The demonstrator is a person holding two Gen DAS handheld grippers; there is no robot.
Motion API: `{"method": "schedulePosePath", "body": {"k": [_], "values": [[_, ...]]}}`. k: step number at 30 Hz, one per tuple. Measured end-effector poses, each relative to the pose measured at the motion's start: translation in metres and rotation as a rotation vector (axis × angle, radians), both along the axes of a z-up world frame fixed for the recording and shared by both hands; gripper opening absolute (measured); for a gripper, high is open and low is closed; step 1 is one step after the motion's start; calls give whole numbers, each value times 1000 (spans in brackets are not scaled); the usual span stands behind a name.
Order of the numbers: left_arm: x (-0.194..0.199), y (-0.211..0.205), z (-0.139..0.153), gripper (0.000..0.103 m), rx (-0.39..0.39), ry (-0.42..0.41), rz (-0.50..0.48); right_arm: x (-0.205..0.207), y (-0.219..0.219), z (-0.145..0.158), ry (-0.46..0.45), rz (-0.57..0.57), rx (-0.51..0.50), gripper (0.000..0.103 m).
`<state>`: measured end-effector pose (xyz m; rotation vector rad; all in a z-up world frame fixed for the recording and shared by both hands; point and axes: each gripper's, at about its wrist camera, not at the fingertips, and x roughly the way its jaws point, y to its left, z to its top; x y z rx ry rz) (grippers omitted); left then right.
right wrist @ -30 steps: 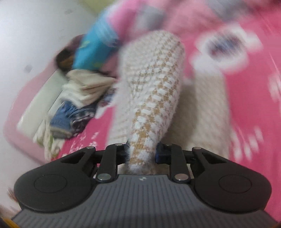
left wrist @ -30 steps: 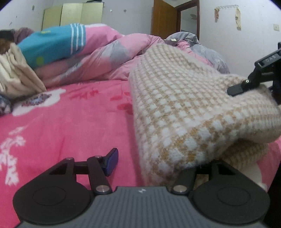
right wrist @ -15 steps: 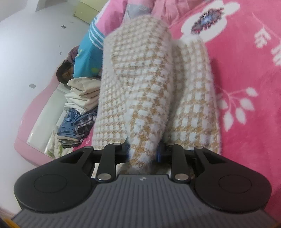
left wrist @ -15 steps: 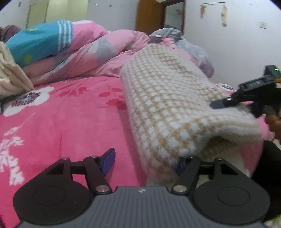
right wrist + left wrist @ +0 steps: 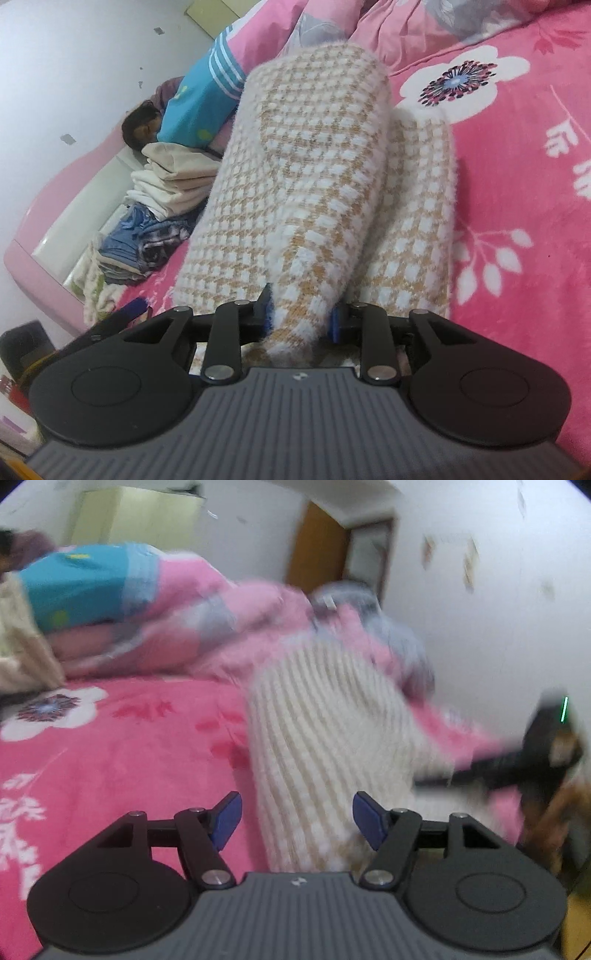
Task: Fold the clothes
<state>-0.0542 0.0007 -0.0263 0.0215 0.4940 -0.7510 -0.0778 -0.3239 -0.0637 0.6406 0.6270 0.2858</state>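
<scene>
At the left of the bed (image 5: pixel 517 258), by its pink headboard edge, we see a stack of folded clothes (image 5: pixel 166 206) and a blue-and-pink quilt (image 5: pixel 122 602) heaped along the far side; neither blocks us. Our left gripper (image 5: pixel 295 821) has let go: a moment ago its right finger was buried under the checked knit garment (image 5: pixel 314 177), and now both blue pads stand apart with the fabric lying loose between them, its jaws just closing a little. The garment lies doubled over near the bed's front edge. Our right gripper (image 5: pixel 300 317) has come lower and its jaws are opening, though the pads still touch the folded corner. We judge this fold laid down, with release nearly complete.
</scene>
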Motion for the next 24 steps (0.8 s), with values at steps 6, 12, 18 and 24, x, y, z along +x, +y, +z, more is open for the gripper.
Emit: {"method": "schedulePosePath", "body": {"k": [6,12,18,24], "values": [[0,-4,-16,64,-22,38,-4,-17,5,61,8,-113,-309,35],[-12,-9,-21,64,25,-35,7,-7,45,114,-179,-73,-563,33],[-14,-11,-29,65,10,-23,-7,31,59,31,31,43,-782,30],[-11,-8,-34,66,-19,-1,-4,49,102,118,-94,91,-931,26]]}}
